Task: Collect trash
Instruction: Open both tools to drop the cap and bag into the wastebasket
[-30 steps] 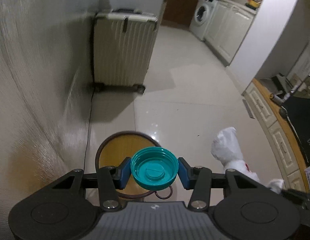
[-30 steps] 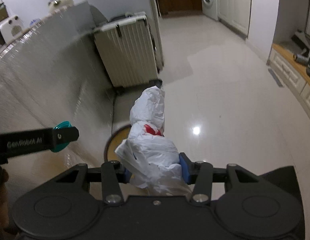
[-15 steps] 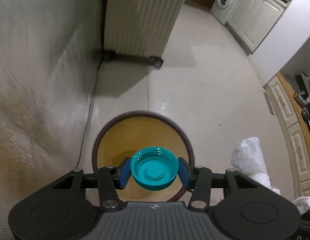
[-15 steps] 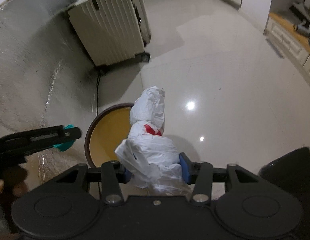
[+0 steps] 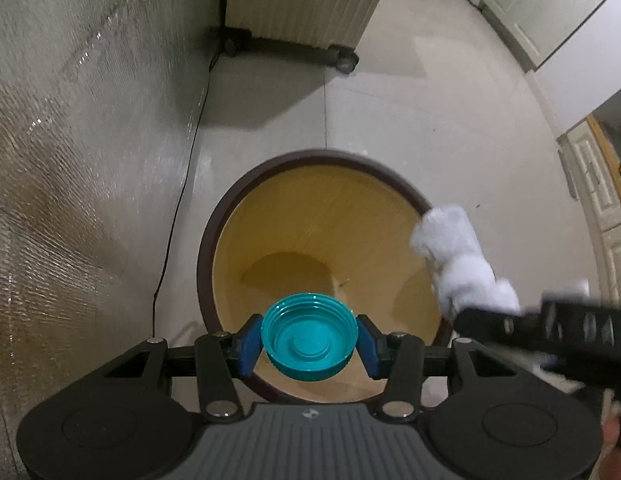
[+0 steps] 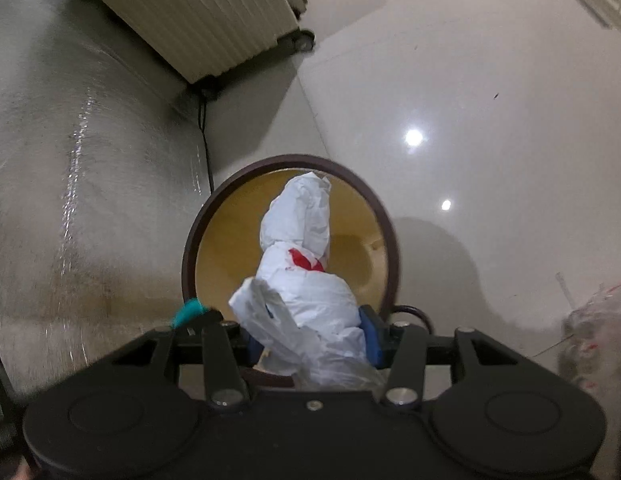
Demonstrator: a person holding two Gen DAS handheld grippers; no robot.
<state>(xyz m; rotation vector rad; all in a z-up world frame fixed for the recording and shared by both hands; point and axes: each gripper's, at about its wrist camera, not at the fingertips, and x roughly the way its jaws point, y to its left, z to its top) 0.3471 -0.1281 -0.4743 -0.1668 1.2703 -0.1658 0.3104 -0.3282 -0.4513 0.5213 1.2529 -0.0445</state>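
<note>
Left gripper (image 5: 309, 339): its blue fingers (image 5: 248, 346) pinch the teal cap (image 5: 309, 336) by its rim, one on either side, hollow face up, right over the near edge of the open bin (image 5: 208, 240). Right gripper (image 6: 313, 336): fingers (image 6: 373, 334) clamp the crumpled white bag (image 6: 306, 280), which sticks out forward over the bin's yellow mouth. Around the bin, glossy tile floor (image 6: 450, 80), and a ribbed suitcase (image 6: 202, 12) beyond.
</note>
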